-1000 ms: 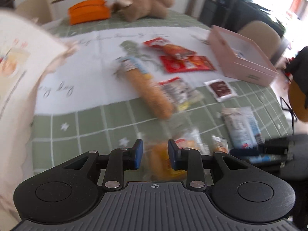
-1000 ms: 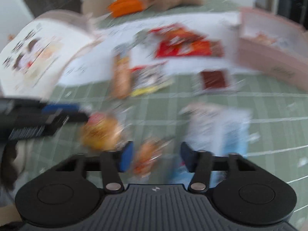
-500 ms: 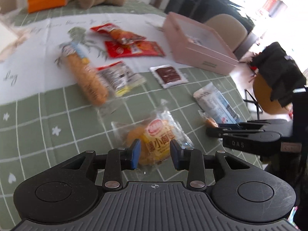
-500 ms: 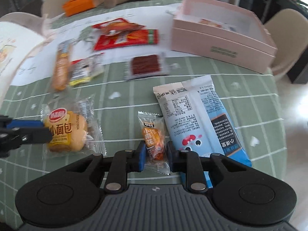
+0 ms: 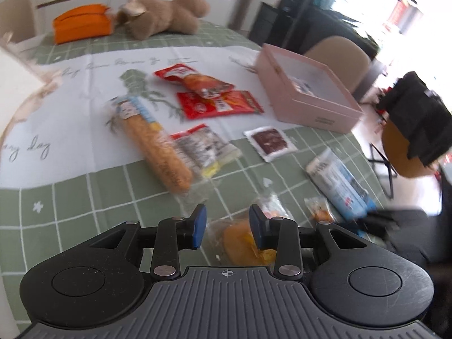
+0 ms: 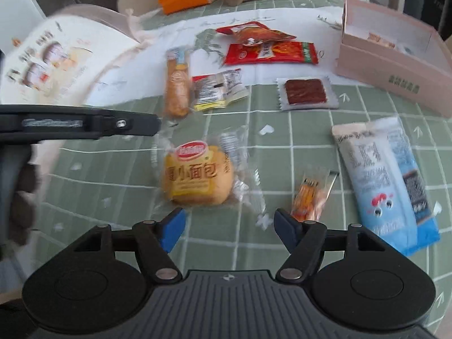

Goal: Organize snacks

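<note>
The right gripper (image 6: 229,226) hovers above the green checked tablecloth (image 6: 282,147) with its jaws spread wide and nothing between them. The round bun packet (image 6: 197,178) lies just beyond its blue pads, and the small orange snack packet (image 6: 308,197) lies just by the right pad. The left gripper (image 5: 228,226) is also released, its pads apart, with the bun packet (image 5: 243,243) on the cloth below and between them; whether the pads touch the wrapper cannot be told.

The pink box (image 6: 395,53) stands open at the far right of the table. Inside it lie a couple of small packets against the far wall, too small to name; the rest of its floor shows pale and bare. In the left wrist view the same pink box (image 5: 308,90) shows one small packet inside it.

Outside the box, to its left, lie two red packets (image 6: 268,48), a long biscuit stick pack (image 6: 176,87), a crumpled clear packet (image 6: 220,89) and a square dark-red packet (image 6: 306,91). A long blue-and-white bag (image 6: 387,180) lies near right. At the far edge sit a plush bear (image 5: 163,14) and an orange pouch (image 5: 82,22).
</note>
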